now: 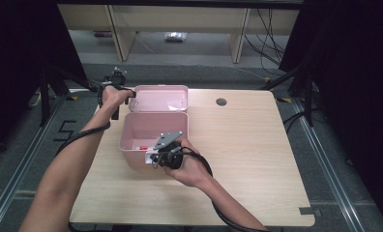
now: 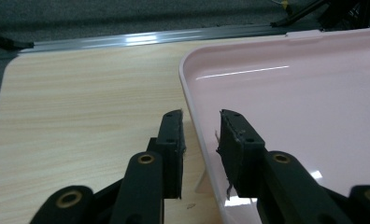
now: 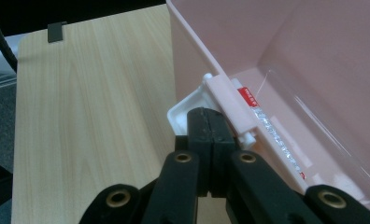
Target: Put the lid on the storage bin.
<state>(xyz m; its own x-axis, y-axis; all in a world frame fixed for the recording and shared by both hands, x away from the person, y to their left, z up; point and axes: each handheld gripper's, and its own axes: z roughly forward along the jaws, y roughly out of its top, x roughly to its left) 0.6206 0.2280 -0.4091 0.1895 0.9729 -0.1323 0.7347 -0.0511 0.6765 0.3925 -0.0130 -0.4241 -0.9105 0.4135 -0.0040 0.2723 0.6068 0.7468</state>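
At the pink rigid plastic box (image 1: pixel 153 133), right claw (image 3: pixel 210 122) pinches its white front latch (image 3: pixel 185 109); left claw (image 2: pixel 199 135), parted, straddles the lid rim (image 2: pixel 192 100). Light, slick: grip edges.

Pale wooden table (image 1: pixel 247 145), grey cable hole (image 1: pixel 221 102), black floor cables (image 1: pixel 269 41).

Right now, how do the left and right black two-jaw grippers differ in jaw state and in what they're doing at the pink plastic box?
The left gripper has its jaws apart, straddling the rim of the open pink lid without pressing it; the right gripper has its jaws shut together. The left works at the lid's far-left edge, the right at the white latch on the pink plastic box front wall. Both are black and hand-held.
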